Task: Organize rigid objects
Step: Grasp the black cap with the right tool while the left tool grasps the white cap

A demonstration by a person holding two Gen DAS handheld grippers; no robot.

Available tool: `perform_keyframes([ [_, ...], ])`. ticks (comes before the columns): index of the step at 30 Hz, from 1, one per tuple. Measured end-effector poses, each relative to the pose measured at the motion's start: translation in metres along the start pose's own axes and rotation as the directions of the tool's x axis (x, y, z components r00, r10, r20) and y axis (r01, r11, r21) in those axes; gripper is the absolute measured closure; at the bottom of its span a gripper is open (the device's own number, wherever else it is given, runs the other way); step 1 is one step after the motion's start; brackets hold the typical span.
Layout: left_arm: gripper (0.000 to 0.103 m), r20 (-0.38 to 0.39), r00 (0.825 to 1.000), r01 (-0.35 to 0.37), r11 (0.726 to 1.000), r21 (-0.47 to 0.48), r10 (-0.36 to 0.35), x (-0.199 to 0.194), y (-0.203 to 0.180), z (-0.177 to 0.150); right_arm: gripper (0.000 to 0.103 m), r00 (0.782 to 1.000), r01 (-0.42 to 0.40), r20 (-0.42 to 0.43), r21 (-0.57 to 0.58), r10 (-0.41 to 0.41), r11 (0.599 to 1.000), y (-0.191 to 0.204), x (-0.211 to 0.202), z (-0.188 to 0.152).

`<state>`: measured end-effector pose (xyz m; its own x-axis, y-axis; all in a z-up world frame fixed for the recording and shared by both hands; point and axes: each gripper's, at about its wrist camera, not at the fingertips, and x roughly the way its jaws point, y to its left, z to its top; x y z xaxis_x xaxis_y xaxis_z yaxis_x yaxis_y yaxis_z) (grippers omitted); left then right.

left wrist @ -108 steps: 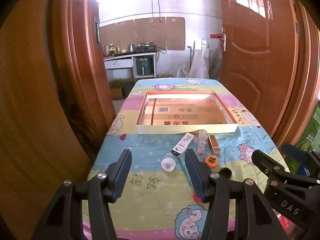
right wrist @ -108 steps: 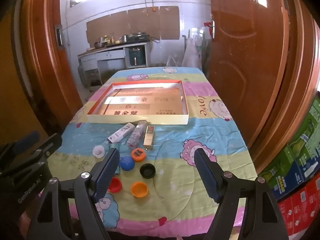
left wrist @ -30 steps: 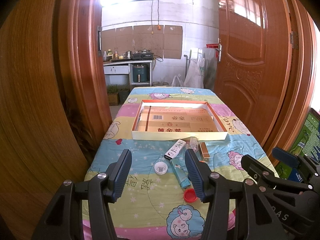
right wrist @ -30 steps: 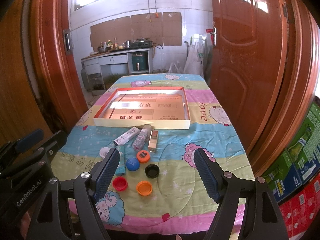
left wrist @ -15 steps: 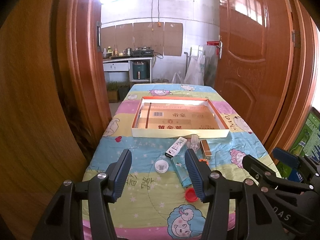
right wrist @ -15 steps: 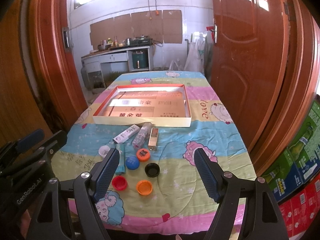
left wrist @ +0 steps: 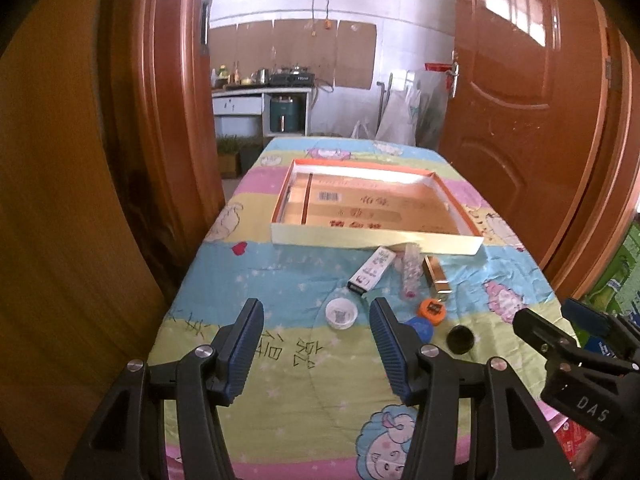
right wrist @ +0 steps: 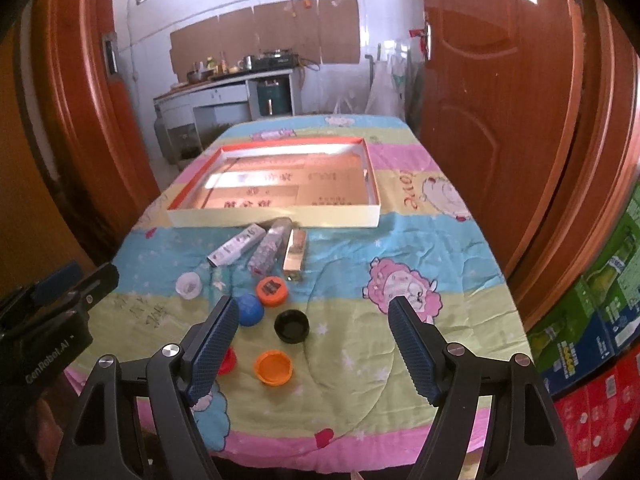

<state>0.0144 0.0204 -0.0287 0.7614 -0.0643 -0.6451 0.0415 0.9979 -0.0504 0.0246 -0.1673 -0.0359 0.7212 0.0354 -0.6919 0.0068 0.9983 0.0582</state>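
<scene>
Jaws on both my grippers stand wide and empty: left gripper [left wrist: 316, 334] and right gripper [right wrist: 314, 334] hover above the near end of the desk [right wrist: 460, 240], which I read as lining up a first pick. Taking the shallow box [right wrist: 276, 212] as landmark, the loose pieces lie just on my side of its near wall. The white cap [left wrist: 341, 313] sits between my left jaws, farther out; the black cap [right wrist: 292, 326] between my right ones.

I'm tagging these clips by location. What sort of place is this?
Likely a home, in a doorway off a kitchen: wooden door, counter with a stove and cookware, and a table under a cartoon-print cloth.
</scene>
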Motion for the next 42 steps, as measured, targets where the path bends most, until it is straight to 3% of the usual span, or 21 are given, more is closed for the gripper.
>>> perform_keyframes([
  [18,0.051,-0.169,0.982,0.099,0.992,0.075,-0.086,0.093,-0.008,-0.012,0.025,0.990,-0.063,-0.127,0.039,0.068,0.997,-0.015,0.067,-0.007],
  [27,0.059,-0.206,0.973,0.119,0.990,0.077,-0.101,0.116,-0.008,-0.013,0.025,0.986,-0.081,-0.145,0.031,0.085,0.996,-0.015,0.077,-0.008],
  [32,0.073,-0.204,0.971,0.138,0.989,0.048,-0.125,0.117,-0.003,-0.011,0.025,0.981,-0.110,-0.163,0.002,0.109,0.994,-0.010,0.083,-0.009],
  [34,0.073,-0.206,0.969,0.143,0.989,0.029,-0.134,0.118,0.000,-0.010,0.026,0.981,-0.104,-0.170,-0.023,0.099,0.994,-0.006,0.086,-0.010],
  [39,0.073,-0.206,0.969,0.143,0.990,0.018,-0.136,0.117,0.001,-0.010,0.047,0.976,-0.098,-0.203,-0.069,0.082,0.993,0.002,0.096,-0.012],
  [42,0.073,-0.205,0.970,0.142,0.990,0.024,-0.134,0.117,0.000,-0.010,0.051,0.974,-0.086,-0.215,-0.091,0.065,0.992,0.005,0.101,-0.013],
])
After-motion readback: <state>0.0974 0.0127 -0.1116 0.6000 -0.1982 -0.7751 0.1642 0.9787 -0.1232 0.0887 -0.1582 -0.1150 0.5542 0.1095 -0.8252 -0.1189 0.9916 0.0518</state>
